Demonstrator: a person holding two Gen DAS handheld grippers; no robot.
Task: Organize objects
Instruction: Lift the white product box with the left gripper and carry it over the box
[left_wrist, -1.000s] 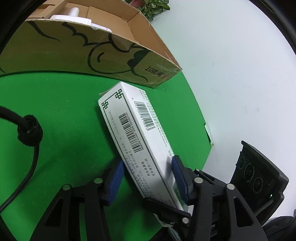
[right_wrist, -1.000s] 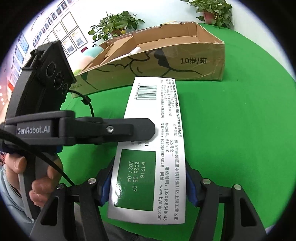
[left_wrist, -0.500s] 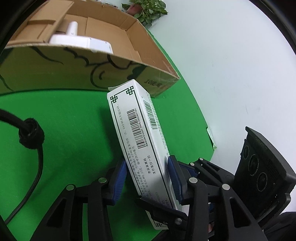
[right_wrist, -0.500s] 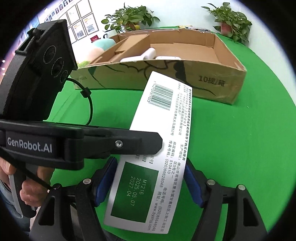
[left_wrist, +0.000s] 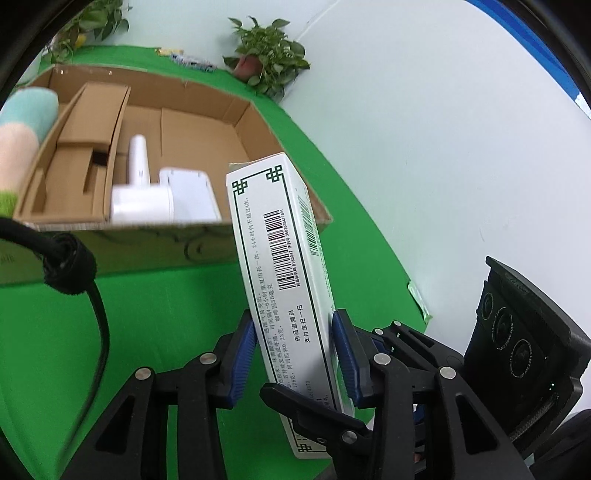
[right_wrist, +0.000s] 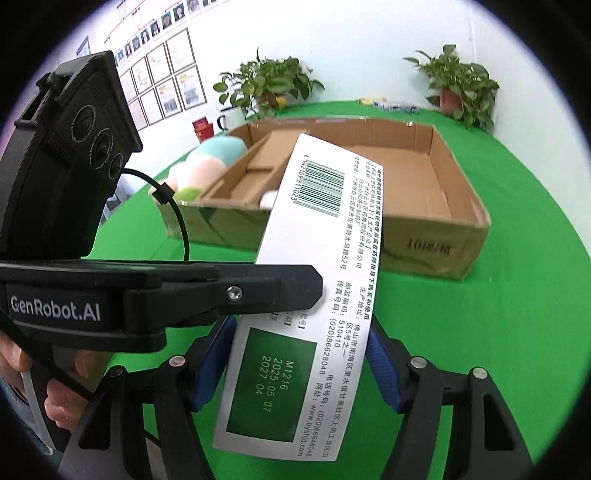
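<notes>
Left hand-held gripper (left_wrist: 293, 354) is clenched on the white box (left_wrist: 280, 266), blue pads pressing both long sides near its lower half. Compared with a second ago the box is up off the green table (left_wrist: 147, 306) and tipped nearly upright; its top end now overlaps the near wall of the carton (left_wrist: 236, 122), where before it lay flat short of it. White device (left_wrist: 147, 192) sits inside the carton, toward the left of the box.

Right hand-held gripper (right_wrist: 299, 365): the box sits between its pads, the right pad on its edge, the left one hidden; can't tell if it's gripping. From this side the carton's right half looks free, so the drop probably goes there. Box is airborne, not yet over the rim.
</notes>
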